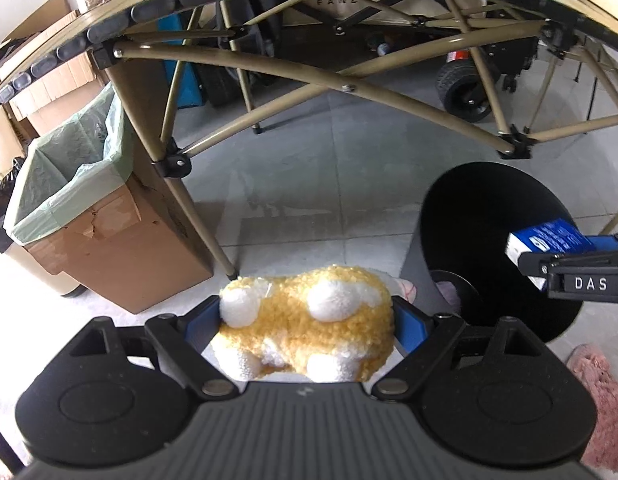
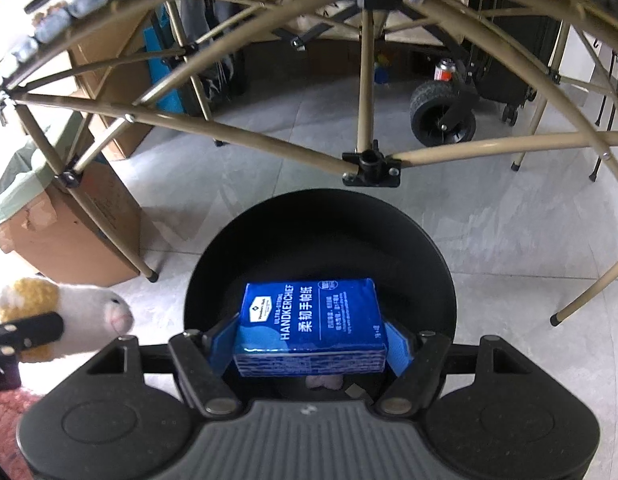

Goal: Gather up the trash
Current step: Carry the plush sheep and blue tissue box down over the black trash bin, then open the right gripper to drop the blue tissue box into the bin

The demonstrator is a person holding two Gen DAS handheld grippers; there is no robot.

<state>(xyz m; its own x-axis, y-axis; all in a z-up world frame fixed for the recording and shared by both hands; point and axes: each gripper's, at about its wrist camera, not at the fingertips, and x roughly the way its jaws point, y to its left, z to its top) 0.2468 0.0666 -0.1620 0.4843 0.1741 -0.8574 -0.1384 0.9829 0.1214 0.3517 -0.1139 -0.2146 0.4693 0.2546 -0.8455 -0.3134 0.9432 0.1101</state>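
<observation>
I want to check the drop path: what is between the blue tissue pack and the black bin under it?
Nothing: in the right wrist view the blue tissue pack, held by the right gripper, hangs over the open mouth of the black bin.

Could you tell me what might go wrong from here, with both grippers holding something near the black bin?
1. The right gripper holds the blue handkerchief pack over the black bin, but the pack looks sealed and unused, so dropping it may discard something good.
2. The left gripper holds a plush toy short of the bin, so a release now would probably land it on the floor.
3. The grippers are close together and could bump over the opening.
</observation>
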